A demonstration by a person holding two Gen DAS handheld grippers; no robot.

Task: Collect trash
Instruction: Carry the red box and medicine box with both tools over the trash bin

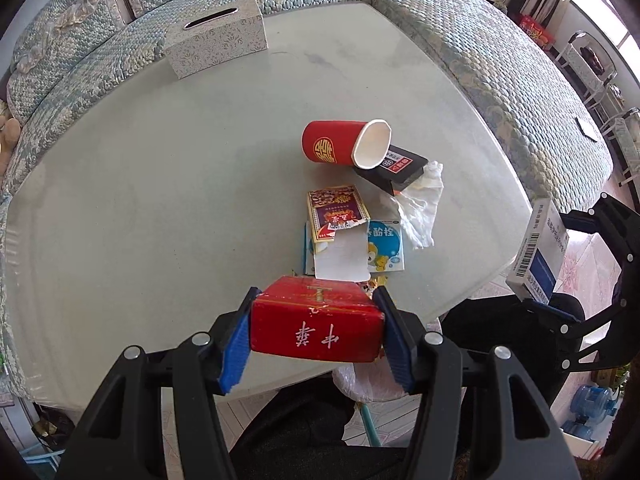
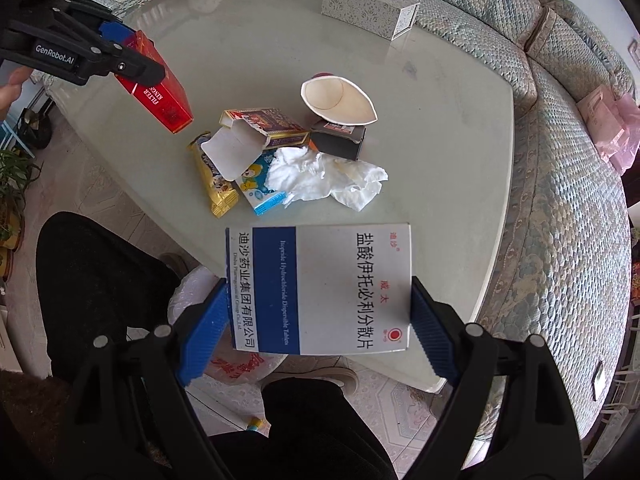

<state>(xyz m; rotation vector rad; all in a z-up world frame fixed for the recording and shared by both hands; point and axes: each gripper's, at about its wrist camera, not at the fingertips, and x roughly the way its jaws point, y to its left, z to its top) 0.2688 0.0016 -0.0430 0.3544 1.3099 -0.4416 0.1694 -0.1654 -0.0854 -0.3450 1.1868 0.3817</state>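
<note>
My left gripper (image 1: 316, 328) is shut on a red cigarette pack (image 1: 316, 320), held above the table's near edge; the pack also shows in the right wrist view (image 2: 160, 92). My right gripper (image 2: 320, 312) is shut on a blue-and-white medicine box (image 2: 320, 288), also seen in the left wrist view (image 1: 538, 252). On the glass table (image 1: 160, 180) lies a heap: a red paper cup (image 1: 344, 144) on its side, a black box (image 1: 400, 168), a crumpled tissue (image 2: 328, 180), an opened dark red carton (image 1: 336, 212), a blue cartoon box (image 1: 384, 248) and a gold snack wrapper (image 2: 216, 184).
A patterned tissue box (image 1: 218, 36) stands at the table's far side. A blue-green sofa (image 1: 500, 60) curves around the table. A white plastic bag (image 2: 240, 368) sits below the table edge by the person's dark-clad legs (image 2: 100, 280). Water bottles (image 1: 592, 404) stand on the floor.
</note>
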